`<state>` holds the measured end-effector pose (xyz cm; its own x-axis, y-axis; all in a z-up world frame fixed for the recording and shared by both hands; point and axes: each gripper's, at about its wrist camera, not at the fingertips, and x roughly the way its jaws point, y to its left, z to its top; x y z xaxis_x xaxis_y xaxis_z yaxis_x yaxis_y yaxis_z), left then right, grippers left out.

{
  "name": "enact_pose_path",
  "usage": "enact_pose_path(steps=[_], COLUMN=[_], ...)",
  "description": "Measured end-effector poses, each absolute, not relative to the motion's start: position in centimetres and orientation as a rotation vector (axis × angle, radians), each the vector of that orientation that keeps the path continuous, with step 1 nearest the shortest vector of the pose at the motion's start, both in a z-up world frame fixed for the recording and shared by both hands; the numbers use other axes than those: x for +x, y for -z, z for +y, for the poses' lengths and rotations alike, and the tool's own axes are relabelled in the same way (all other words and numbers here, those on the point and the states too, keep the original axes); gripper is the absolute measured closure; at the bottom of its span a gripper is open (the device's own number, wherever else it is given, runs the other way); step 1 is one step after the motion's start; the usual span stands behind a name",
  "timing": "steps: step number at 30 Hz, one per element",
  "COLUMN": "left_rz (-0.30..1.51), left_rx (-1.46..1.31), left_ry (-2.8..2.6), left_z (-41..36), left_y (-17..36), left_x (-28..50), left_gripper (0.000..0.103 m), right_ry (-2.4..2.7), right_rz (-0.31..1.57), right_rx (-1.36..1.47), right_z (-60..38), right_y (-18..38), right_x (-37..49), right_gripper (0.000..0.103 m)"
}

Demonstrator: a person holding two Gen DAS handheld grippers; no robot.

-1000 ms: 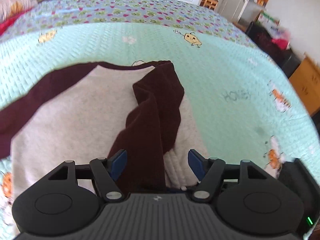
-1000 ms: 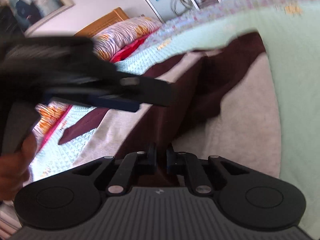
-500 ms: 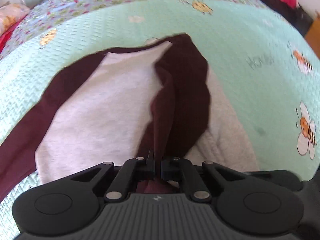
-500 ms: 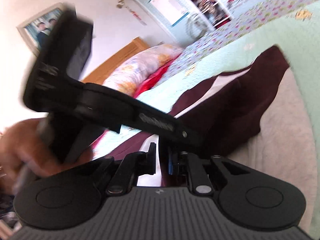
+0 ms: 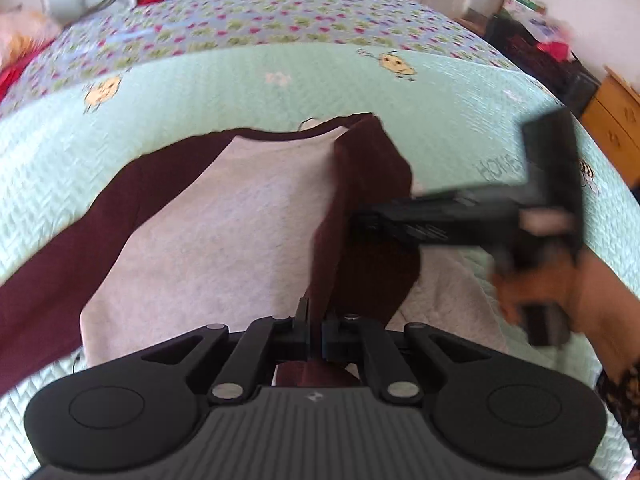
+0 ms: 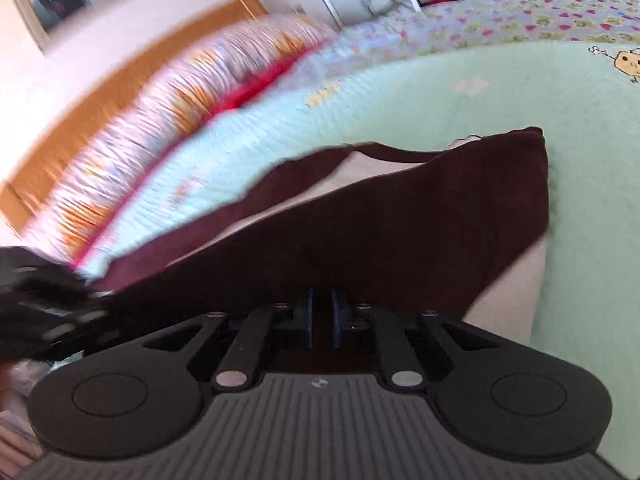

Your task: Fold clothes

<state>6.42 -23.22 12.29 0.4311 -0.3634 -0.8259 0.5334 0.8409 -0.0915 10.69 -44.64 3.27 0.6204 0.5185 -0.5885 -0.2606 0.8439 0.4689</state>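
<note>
A grey shirt (image 5: 224, 240) with maroon raglan sleeves lies flat on the mint bedspread (image 5: 160, 92). One maroon sleeve (image 5: 372, 176) is folded across the grey body and raised into a ridge. My left gripper (image 5: 315, 330) is shut on that sleeve's near end. My right gripper (image 6: 321, 320) is shut on the same sleeve (image 6: 400, 220), with dark cloth between its blue pads. In the left wrist view it reaches in from the right, held by a person's hand (image 5: 560, 292). The other sleeve (image 5: 80, 248) lies stretched out to the left.
Patterned pillows (image 6: 160, 120) and a wooden headboard (image 6: 140, 68) line the bed's left side. A flowered blanket (image 5: 280, 20) covers the far part. A wooden dresser (image 5: 616, 120) stands at the right, with dark clutter (image 5: 532, 52) beside it and white shelves behind the bed.
My left gripper, open around the maroon sleeve a second ago, has shut on it. The right gripper has swung round to the left gripper's right, and the sleeve now stands pulled up.
</note>
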Motion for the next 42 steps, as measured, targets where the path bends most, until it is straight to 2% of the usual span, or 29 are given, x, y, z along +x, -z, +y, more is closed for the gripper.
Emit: enact_pose_path(steps=[6, 11, 13, 14, 17, 22, 24, 27, 28, 34, 42], left_rz=[0.988, 1.019, 1.022, 1.024, 1.028, 1.036, 1.039, 1.043, 1.044, 1.050, 1.050], left_rx=[0.221, 0.176, 0.173, 0.172, 0.167, 0.160, 0.157, 0.148, 0.142, 0.105, 0.088], left_ry=[0.608, 0.584, 0.583, 0.582, 0.580, 0.576, 0.574, 0.571, 0.570, 0.562, 0.594], left_z=[-24.7, -24.6, -24.8, -24.8, -25.0, -25.3, -25.5, -25.4, -25.2, -23.9, -24.4], left_y=[-11.3, -10.7, -10.8, -10.8, -10.8, -10.9, -10.9, -11.0, -11.1, -11.3, -11.4], left_x=[6.7, 7.5, 7.5, 7.5, 7.5, 7.5, 7.5, 7.6, 7.7, 8.3, 7.9], left_gripper=[0.100, 0.099, 0.099, 0.099, 0.099, 0.099, 0.099, 0.099, 0.099, 0.099, 0.099], right_ry=[-0.398, -0.349, -0.334, -0.333, -0.368, -0.481, -0.456, -0.456, -0.466, -0.544, -0.615], right_rz=[0.757, 0.740, 0.704, 0.683, 0.647, 0.754, 0.778, 0.761, 0.749, 0.701, 0.788], right_rx=[0.458, 0.524, 0.546, 0.555, 0.599, 0.639, 0.624, 0.696, 0.714, 0.731, 0.747], right_z=[-44.6, -45.5, -46.1, -46.4, -47.1, -45.5, -44.9, -45.3, -45.5, -47.4, -44.8], right_y=[-1.4, -0.1, -0.5, -0.8, -1.7, -0.3, 0.6, 0.8, 0.7, 0.2, 1.2], right_x=[12.7, 15.4, 15.0, 14.2, 11.3, 8.9, 9.9, 10.9, 10.8, 7.3, 7.6], right_gripper=[0.090, 0.094, 0.093, 0.087, 0.087, 0.087, 0.091, 0.091, 0.088, 0.087, 0.086])
